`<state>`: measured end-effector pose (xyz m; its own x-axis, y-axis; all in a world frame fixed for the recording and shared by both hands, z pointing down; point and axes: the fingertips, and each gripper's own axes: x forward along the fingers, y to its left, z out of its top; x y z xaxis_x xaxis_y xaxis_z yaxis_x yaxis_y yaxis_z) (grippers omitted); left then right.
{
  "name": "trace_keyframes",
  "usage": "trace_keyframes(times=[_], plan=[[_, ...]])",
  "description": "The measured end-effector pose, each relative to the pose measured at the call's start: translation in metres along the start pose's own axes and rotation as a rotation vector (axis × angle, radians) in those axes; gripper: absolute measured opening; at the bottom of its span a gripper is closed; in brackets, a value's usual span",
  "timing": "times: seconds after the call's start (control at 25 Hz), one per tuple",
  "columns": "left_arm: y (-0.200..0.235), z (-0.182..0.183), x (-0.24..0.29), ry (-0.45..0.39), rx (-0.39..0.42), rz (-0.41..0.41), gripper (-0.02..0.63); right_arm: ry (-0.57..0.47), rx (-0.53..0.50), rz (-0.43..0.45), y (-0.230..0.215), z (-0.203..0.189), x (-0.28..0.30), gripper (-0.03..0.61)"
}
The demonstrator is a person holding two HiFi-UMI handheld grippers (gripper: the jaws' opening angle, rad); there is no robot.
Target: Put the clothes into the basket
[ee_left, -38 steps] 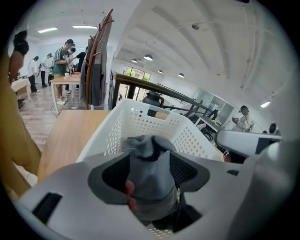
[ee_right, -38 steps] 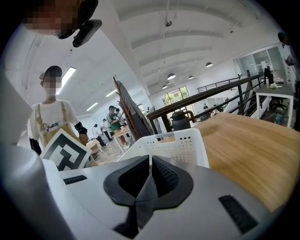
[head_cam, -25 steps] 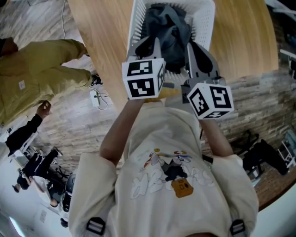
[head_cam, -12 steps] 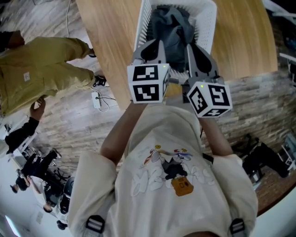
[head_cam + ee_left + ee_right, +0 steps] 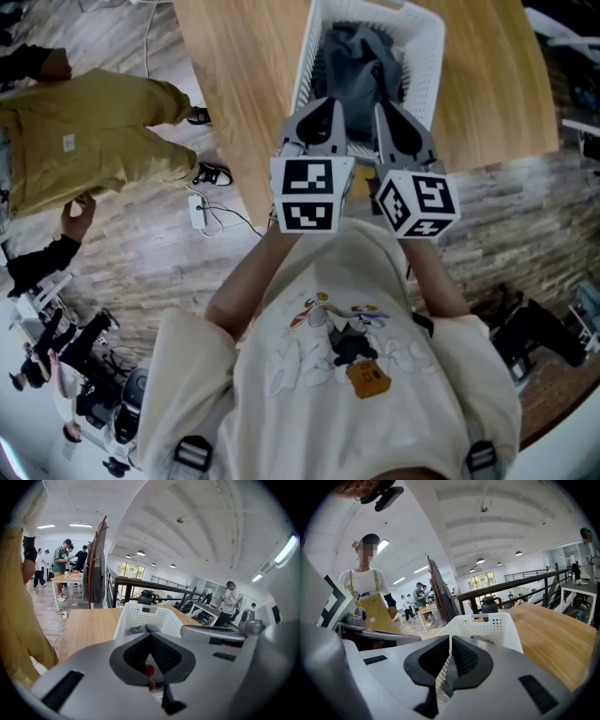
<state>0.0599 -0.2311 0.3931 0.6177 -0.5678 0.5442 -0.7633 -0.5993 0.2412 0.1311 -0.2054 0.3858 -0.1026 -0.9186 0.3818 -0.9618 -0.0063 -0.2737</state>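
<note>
Wood-plank flooring runs around a light wooden table in an open office. A bystander in mustard-yellow clothes stands off to the left.

Nearest the camera is the operator's cream printed T-shirt. Just ahead of it, both tools are held side by side at the table's near edge. The left gripper has its jaws pressed together on nothing. The right gripper also has its pads meeting at the tips and is empty.

Beyond them stands the white perforated plastic basket. The dark grey bundle of clothes lies inside it, and no other garment shows on the table, so the job looks finished.

The fabric should be light, limp and not at all fragile. It would sag and trail from any pinch, so a thick raised fold near the middle of the heap looks like the best place to take hold. A single thin layer at the edge could slide out of the pads.

The bundle is a crumpled slate-grey mass with darker creases. It is heaped about level with the basket's rim. I cannot tell how many garments it holds.
</note>
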Motion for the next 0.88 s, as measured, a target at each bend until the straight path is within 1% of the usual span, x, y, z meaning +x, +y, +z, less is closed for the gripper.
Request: trace_keyframes(times=[0.24, 0.48, 0.72, 0.88], plan=[[0.001, -0.011, -0.032, -0.02, -0.007, -0.018, 0.002, 0.006, -0.017, 0.001, 0.022, -0.014, -0.013, 0.031], [0.008, -0.028, -0.049, -0.021, -0.022, -0.039, 0.002, 0.009, -0.011, -0.027, 0.033, -0.032, -0.021, 0.031], [0.009, -0.025, -0.063, -0.051, -0.006, -0.067, 0.002, -0.023, -0.013, -0.048, 0.047, -0.031, -0.026, 0.031], [0.009, -0.029, -0.078, -0.057, -0.021, -0.09, 0.002, -0.033, -0.006, -0.079, 0.054, -0.031, -0.04, 0.031]])
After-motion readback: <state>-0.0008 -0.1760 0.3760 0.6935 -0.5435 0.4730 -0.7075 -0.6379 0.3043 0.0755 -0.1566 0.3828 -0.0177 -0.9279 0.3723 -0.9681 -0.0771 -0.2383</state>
